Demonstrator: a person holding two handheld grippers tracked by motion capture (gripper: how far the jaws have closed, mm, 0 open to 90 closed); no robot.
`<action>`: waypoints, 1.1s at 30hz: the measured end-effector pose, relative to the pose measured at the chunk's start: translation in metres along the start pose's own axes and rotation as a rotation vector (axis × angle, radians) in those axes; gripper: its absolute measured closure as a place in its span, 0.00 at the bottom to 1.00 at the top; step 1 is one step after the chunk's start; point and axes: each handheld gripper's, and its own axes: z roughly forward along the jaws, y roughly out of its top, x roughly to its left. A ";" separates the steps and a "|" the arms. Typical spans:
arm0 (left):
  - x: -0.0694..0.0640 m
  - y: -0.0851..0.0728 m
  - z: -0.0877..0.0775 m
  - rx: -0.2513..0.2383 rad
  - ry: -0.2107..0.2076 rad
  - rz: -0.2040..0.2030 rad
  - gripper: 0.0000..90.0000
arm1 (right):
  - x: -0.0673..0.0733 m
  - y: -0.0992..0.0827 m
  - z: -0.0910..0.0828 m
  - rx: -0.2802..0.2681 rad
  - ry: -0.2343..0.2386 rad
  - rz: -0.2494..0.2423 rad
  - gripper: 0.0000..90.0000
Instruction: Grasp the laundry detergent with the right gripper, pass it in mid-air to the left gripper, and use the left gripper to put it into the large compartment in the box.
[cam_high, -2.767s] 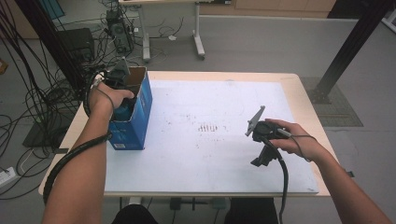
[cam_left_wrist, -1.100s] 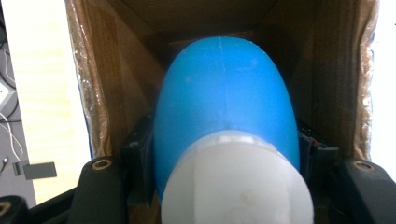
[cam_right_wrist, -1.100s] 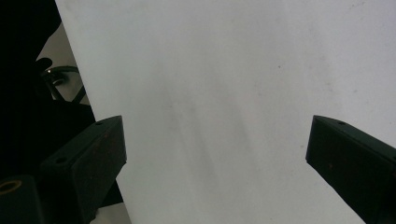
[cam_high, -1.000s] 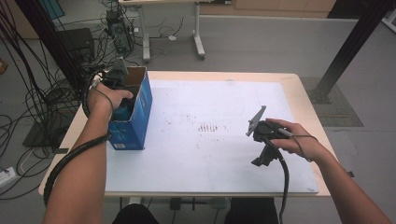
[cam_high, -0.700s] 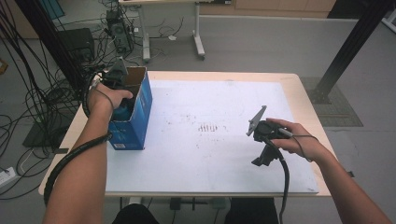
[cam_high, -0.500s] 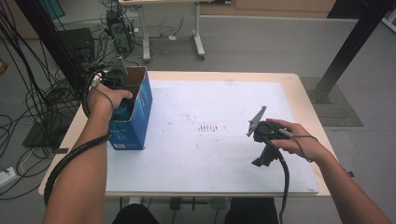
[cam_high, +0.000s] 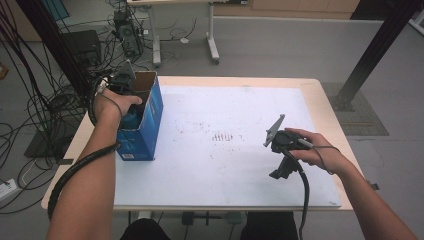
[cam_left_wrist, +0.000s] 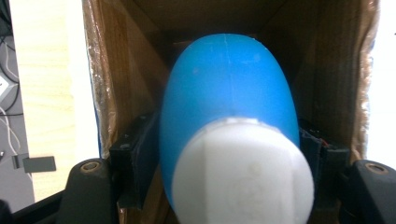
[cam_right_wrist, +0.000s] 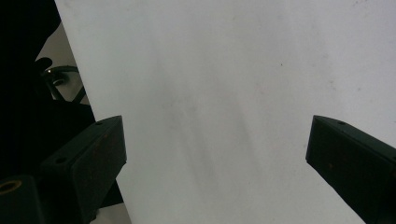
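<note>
Blue plastic, a bottle (cam_left_wrist: 229, 102) with a white cap (cam_left_wrist: 243, 172), lies between the jaws of the left gripper (cam_left_wrist: 229, 154), down inside the open cardboard box (cam_high: 145, 122) whose brown walls rise on either side of it. Those jaws have just been opening, and whether the pads press on the bottle's sides cannot be told from the left gripper view. The right gripper (cam_right_wrist: 215, 154) is well apart from the box, above the white tabletop (cam_high: 225, 165), its jaws spread wide with nothing between them, bare sheet below.
</note>
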 end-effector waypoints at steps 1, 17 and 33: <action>0.000 0.000 -0.001 0.003 0.007 0.006 0.35 | 0.000 0.000 0.000 0.000 0.000 0.002 0.06; -0.003 0.002 -0.040 -0.039 -0.013 0.023 0.27 | 0.001 0.002 -0.001 0.001 -0.003 -0.008 0.06; -0.017 0.010 -0.100 -0.066 -0.037 0.066 0.13 | 0.003 0.008 -0.007 0.001 -0.007 -0.021 0.06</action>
